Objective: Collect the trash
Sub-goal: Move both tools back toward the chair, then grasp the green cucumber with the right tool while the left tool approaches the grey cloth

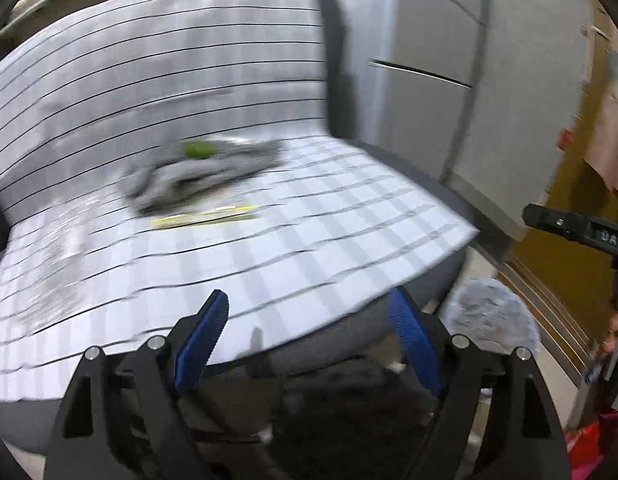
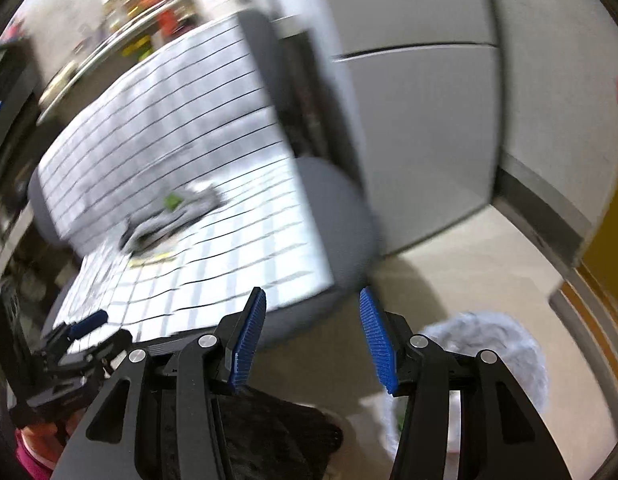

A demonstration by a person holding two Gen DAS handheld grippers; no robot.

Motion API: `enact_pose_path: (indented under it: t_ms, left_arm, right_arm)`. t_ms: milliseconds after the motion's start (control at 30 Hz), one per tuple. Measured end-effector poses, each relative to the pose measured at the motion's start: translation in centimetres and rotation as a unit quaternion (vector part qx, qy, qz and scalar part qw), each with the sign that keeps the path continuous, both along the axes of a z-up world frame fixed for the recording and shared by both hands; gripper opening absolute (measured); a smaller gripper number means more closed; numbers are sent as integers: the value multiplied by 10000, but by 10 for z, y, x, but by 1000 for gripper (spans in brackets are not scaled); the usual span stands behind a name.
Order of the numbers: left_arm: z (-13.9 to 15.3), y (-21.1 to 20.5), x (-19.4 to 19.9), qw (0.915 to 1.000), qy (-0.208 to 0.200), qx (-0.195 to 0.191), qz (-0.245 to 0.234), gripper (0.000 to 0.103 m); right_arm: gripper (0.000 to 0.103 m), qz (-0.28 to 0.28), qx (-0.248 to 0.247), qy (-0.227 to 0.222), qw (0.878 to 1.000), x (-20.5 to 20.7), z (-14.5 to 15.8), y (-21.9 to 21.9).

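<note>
A grey crumpled heap of trash (image 1: 201, 176) with a green bit (image 1: 197, 150) on top lies on a checked sofa seat (image 1: 309, 240); a flat yellow-edged wrapper (image 1: 205, 216) lies just in front of it. The heap also shows in the right wrist view (image 2: 169, 216). A white bag-lined bin (image 1: 493, 320) stands on the floor right of the sofa, also in the right wrist view (image 2: 489, 348). My left gripper (image 1: 309, 320) is open and empty over the seat's front edge. My right gripper (image 2: 313, 320) is open and empty above the floor by the sofa corner.
Grey cabinet doors (image 1: 429, 60) stand right of the sofa. A dark rug (image 2: 277, 436) lies on the floor below the grippers. A cluttered shelf (image 2: 141, 12) runs behind the sofa. The other gripper shows at the left in the right wrist view (image 2: 69, 352). Both views are blurred.
</note>
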State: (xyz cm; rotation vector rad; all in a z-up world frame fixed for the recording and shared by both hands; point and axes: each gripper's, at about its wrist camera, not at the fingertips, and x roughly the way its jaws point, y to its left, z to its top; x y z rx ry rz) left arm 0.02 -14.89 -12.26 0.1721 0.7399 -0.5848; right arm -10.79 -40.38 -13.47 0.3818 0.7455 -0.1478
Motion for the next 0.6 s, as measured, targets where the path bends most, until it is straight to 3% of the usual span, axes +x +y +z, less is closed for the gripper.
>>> enact_pose_path:
  t_ms: [300, 600]
  left_arm:
    - [12, 96, 46, 9918, -22, -82, 1279, 80]
    - [28, 117, 95, 9844, -121, 84, 1752, 80]
  right_arm:
    - [55, 1038, -274, 63, 9942, 89, 17, 75]
    - [58, 1693, -593, -75, 9837, 180, 26, 116]
